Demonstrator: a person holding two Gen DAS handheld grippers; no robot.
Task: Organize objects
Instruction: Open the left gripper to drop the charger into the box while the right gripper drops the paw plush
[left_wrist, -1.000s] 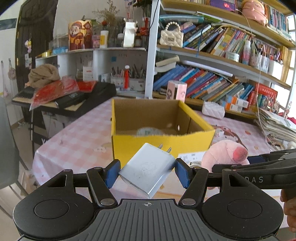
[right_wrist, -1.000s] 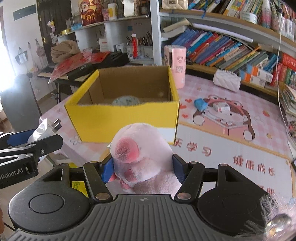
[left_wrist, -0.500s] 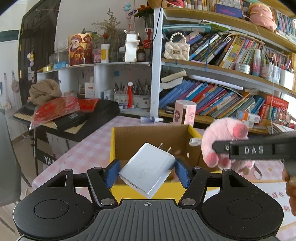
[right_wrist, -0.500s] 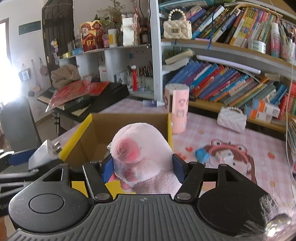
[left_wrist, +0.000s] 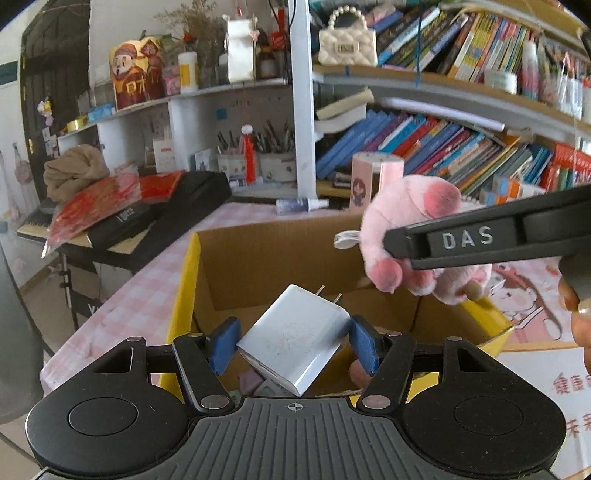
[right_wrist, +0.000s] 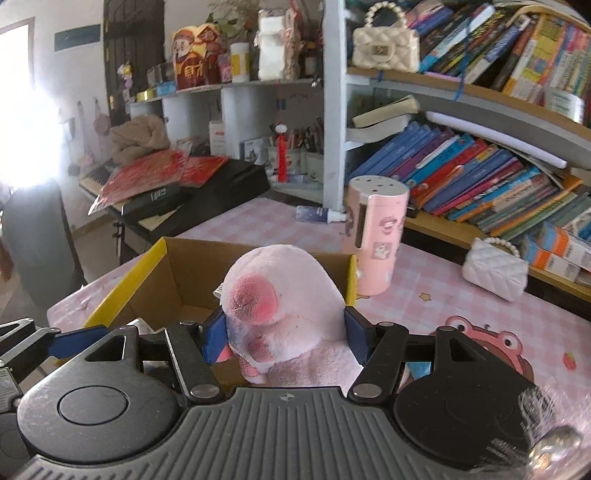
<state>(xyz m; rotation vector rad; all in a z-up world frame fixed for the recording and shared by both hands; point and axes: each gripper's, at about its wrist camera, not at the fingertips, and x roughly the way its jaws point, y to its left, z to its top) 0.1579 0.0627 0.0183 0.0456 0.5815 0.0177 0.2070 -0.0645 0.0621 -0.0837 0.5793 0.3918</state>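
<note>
My left gripper is shut on a white plug charger, prongs pointing away, held over the open yellow cardboard box. My right gripper is shut on a pink plush pig, which hangs over the same yellow cardboard box. In the left wrist view the pink plush pig and the right gripper's black arm sit above the box's right side. A few small items lie on the box floor, partly hidden by the charger.
The box stands on a pink checked table. A pink cylindrical holder, a small spray bottle and a white quilted purse sit behind it. Bookshelves fill the back; a black keyboard stands at left.
Both grippers have moved forward toward the box; the charger and the plush pig now hang over its opening instead of in front of it. Both grips are unchanged.
</note>
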